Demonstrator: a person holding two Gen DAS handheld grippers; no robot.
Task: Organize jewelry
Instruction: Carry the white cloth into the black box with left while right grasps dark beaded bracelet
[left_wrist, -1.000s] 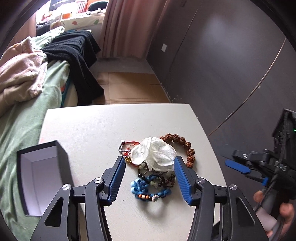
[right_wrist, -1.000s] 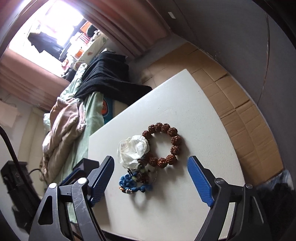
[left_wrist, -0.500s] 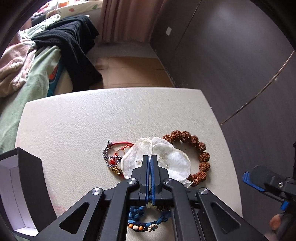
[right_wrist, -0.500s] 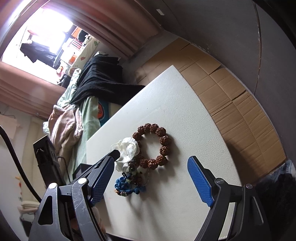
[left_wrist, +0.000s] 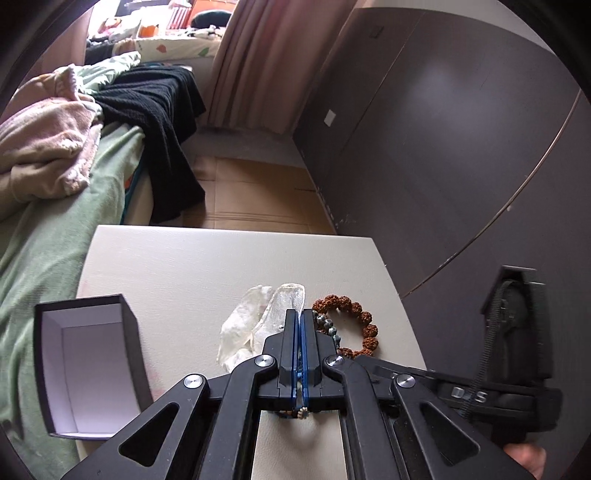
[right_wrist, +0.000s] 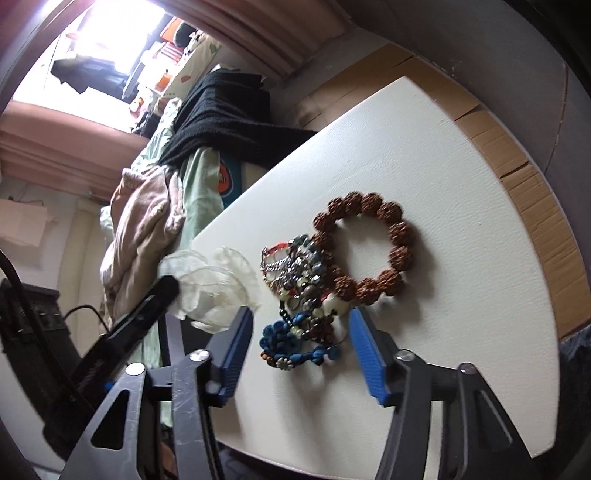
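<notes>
My left gripper (left_wrist: 298, 321) pinching the sheer pouch (right_wrist: 218, 284), my right gripper (right_wrist: 301, 343) spread astride the bracelet heap (right_wrist: 303, 295) on the surface (right_wrist: 443, 206)

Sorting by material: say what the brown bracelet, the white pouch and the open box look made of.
Brown bracelet: matte, knobbly beads, probably seeds or carved wood. White pouch: sheer, crinkled fabric, likely organza. Open box: rigid card, it seems, matte dark outside, white inside.
</notes>
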